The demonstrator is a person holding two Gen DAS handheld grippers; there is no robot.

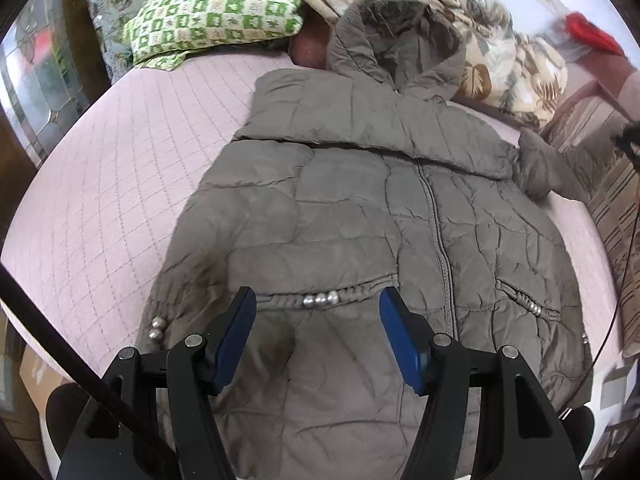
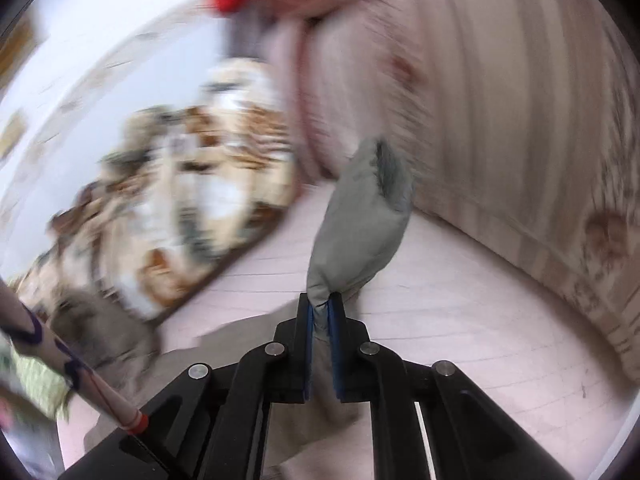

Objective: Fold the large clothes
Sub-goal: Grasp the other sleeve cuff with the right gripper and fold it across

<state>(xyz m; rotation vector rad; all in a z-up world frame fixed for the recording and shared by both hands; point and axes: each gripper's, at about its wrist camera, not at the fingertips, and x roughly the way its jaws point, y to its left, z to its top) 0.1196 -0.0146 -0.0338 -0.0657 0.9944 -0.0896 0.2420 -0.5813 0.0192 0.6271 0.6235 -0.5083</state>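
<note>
A grey-brown quilted hooded jacket [image 1: 360, 208] lies front up on the pink quilted bed [image 1: 120, 184], zip closed, hood toward the pillows. One sleeve is folded across its chest. My left gripper [image 1: 318, 300] is open and empty, hovering over the jacket's lower front near a pocket trimmed with silver beads [image 1: 320, 300]. My right gripper [image 2: 320, 308] is shut on the jacket's other sleeve [image 2: 360, 224] near its cuff, holding it up above the bed. That view is blurred by motion.
A green checked pillow [image 1: 212, 12] and a leaf-print blanket [image 1: 480, 44] lie at the head of the bed. A striped bed edge or headboard [image 2: 520, 120] rises on the right. A red object [image 1: 592, 32] sits beyond the blanket.
</note>
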